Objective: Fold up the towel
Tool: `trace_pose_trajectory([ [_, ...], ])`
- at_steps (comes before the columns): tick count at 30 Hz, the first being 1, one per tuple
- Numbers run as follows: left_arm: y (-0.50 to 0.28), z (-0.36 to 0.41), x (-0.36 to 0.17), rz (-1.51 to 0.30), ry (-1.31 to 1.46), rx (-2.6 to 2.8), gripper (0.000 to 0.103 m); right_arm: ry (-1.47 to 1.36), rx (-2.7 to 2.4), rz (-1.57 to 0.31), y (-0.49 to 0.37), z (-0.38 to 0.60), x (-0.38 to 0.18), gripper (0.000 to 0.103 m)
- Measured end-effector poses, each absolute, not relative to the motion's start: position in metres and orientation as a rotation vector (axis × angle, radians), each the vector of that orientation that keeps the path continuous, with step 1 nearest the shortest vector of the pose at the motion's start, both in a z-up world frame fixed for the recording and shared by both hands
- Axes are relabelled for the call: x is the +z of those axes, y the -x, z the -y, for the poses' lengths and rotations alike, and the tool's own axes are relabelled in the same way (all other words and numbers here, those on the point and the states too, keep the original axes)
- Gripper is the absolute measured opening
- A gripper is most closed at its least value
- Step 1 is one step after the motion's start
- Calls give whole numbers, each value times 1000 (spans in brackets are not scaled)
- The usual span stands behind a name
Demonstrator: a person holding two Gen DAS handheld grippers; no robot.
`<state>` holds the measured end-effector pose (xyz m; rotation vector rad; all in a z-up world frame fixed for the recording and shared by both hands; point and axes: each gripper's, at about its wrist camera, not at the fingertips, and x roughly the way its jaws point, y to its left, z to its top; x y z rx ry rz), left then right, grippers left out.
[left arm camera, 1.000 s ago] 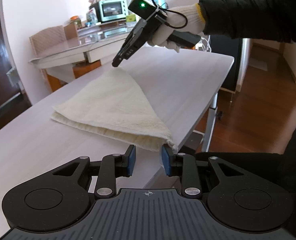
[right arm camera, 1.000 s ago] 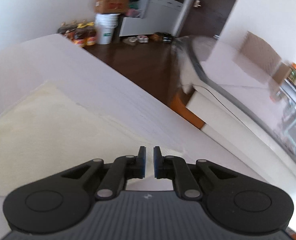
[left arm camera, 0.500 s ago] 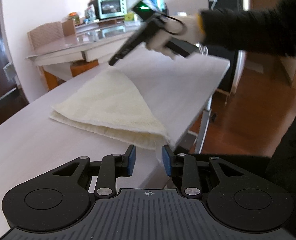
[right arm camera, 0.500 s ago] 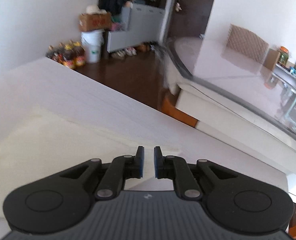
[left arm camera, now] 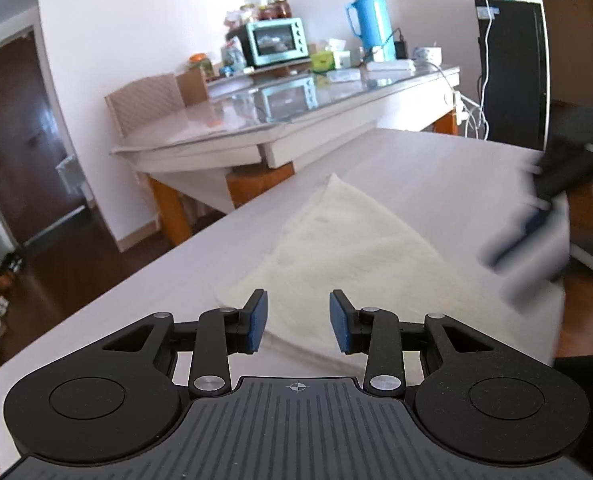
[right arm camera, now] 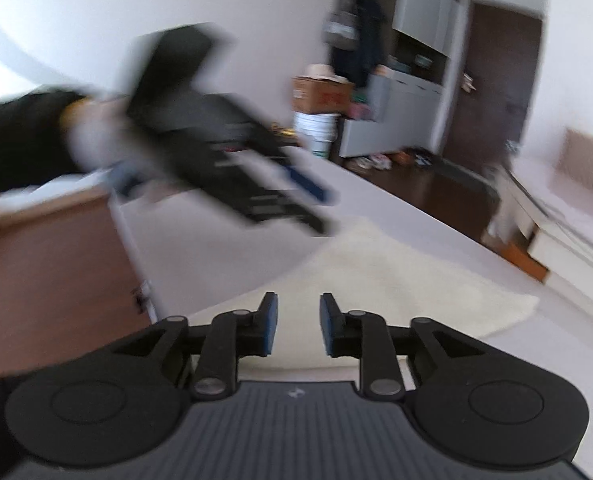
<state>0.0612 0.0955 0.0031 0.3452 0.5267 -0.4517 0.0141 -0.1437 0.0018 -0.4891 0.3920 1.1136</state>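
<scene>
Already doubled into a triangle, the cream terry-cloth towel (left arm camera: 356, 248) lies flat on the pale wood-grain table (left arm camera: 436, 168), its layered long edge toward the table's near edge, its point aimed across the tabletop at the glass-topped side table (left arm camera: 280, 124) beyond. Both tools hang above the towel rather than on it. The left gripper (left arm camera: 298, 322) sits over the towel's near folded edge, its blue-padded fingers (left arm camera: 256, 320) apart and widening with nothing but cloth below the gap. The right gripper (right arm camera: 295, 326) shows the same stance in its own view, jaws opening and empty, the towel's surface spread ahead of it. In the left view it appears only as a blur (left arm camera: 536, 236) off the towel's right side. The right camera likewise catches the left tool as a smear above the towel's far corner, carried by a white-gloved hand (right arm camera: 92, 144) in a dark sleeve. Neither pad touches the fabric, which suggests the corners have been let go so the fold can settle. Judging by the triangular shape, one fold is finished, and the spread fingers look readied for a fresh hold on the towel's edges for another fold.
</scene>
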Motion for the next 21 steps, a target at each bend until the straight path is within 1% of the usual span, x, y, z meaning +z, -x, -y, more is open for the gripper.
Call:
trace_pose_trajectory([
  [1,-69,-96,1,-536,-342,-458,38,524,1131,-377,-4,141,-1,46],
  [2,-75,-96,0,-539,-339,-460,38,555,1146,-364,5,139,-3,47],
  [6,-87,-99,-5,-554,-326,-463,38,722,1170,-284,31,124,-16,47],
  [9,-94,-102,-9,-572,-315,-466,38,831,1173,-238,37,110,-26,45],
  [11,-97,-104,-12,-583,-314,-463,38,891,1172,-211,39,103,-32,42],
  [16,-103,-107,-19,-615,-323,-453,38,1007,1170,-156,45,92,-39,39],
  [19,-102,-106,-24,-619,-348,-444,38,1037,1154,-140,49,93,-40,29],
  [21,-102,-106,-24,-622,-343,-442,38,1041,1147,-146,54,97,-42,24],
])
